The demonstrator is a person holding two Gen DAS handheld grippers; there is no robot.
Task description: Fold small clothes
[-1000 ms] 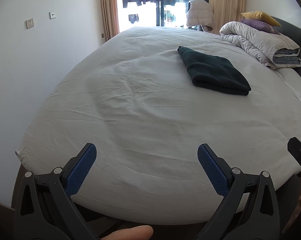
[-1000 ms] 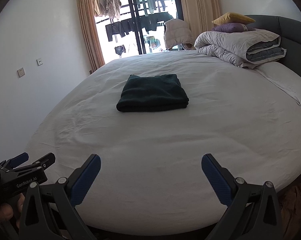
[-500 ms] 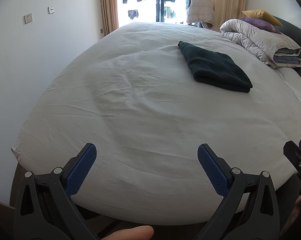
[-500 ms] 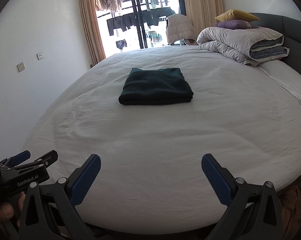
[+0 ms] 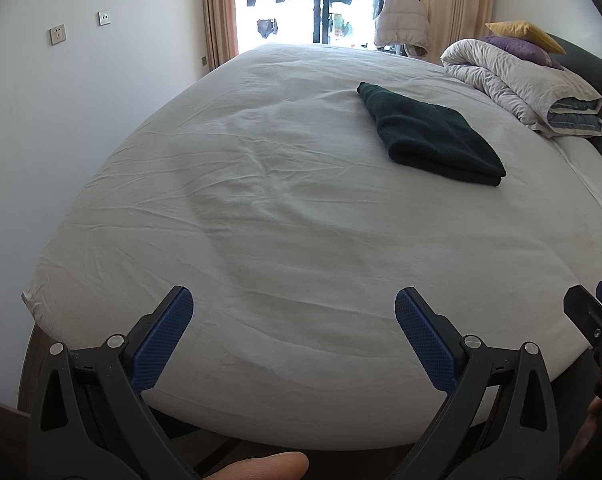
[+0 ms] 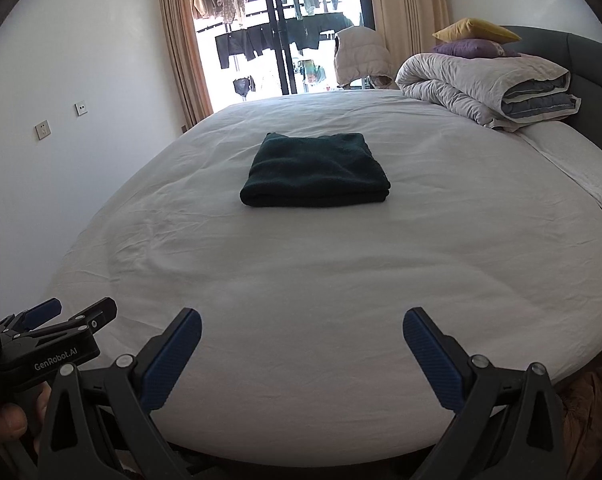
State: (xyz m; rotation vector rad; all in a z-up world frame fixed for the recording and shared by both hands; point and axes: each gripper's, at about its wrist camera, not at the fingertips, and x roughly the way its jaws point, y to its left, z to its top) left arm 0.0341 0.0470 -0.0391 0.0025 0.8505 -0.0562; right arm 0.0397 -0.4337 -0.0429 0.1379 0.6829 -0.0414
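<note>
A dark green garment (image 6: 316, 170), folded into a neat rectangle, lies in the middle of the white bed sheet (image 6: 341, 280). It also shows in the left wrist view (image 5: 433, 136), far to the right. My left gripper (image 5: 295, 312) is open and empty over the near edge of the bed. My right gripper (image 6: 303, 334) is open and empty, also at the near edge, well short of the garment. The left gripper also appears at the left of the right wrist view (image 6: 57, 316).
A rolled grey duvet (image 6: 489, 88) with purple and yellow pillows (image 6: 475, 38) lies at the headboard on the right. A white wall (image 5: 81, 100) runs along the bed's left side. A balcony door with hanging laundry (image 6: 285, 36) is behind.
Both grippers have drawn back and dropped slightly, so the bed and folded garment look a little lower and farther. The garment has not moved. Both grippers stay open.
</note>
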